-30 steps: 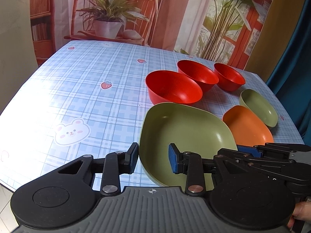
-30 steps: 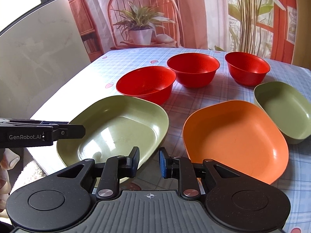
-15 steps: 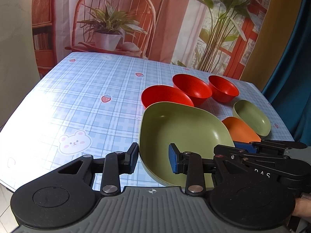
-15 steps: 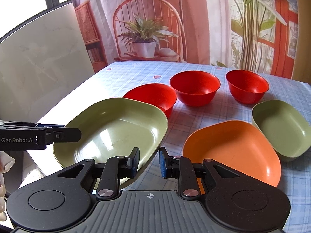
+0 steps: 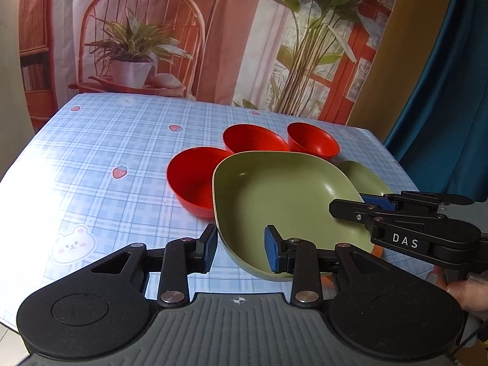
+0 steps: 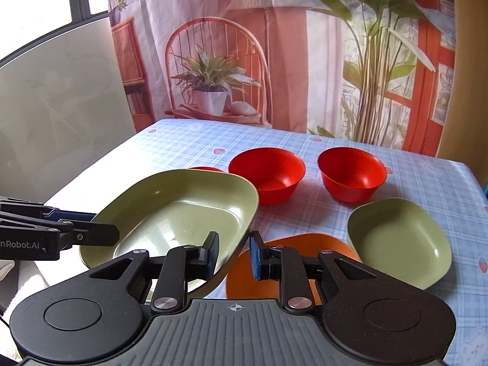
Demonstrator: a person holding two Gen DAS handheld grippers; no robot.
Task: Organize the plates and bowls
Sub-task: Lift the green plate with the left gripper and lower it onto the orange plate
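The large green plate (image 5: 283, 198) (image 6: 183, 213) is a deep, rounded-rectangle dish in matte olive with a glossy inner floor that catches the light and a thin, paler rim; it hangs clear of the table (image 5: 106, 140), tilted, near the front edge. One end of it overlaps the orange plate (image 6: 305, 239), which lies flat on the checked cloth below and shows only as a wedge.

The left gripper (image 5: 241, 251) (image 6: 105, 225) takes the plate by its left end; its jaws stand partly apart, one blue pad inside the dish and the other outside against the wall, so it grips the rim. The right gripper (image 6: 233, 254) (image 5: 347, 202) clamps the opposite end the same way, with a narrower gap; its left finger sits over the plate's floor, its right finger outside the wall.

A smaller green plate (image 6: 399, 244) of the same shape rests by the table's right edge, just beside the orange one. Three red bowls stand in a row across the middle of the table, towards the far edge: the left one (image 5: 192, 183) is half hidden behind the raised plate, the middle one (image 6: 268, 174) and the right one (image 6: 350, 174) are open to view, round, glossy and upright.
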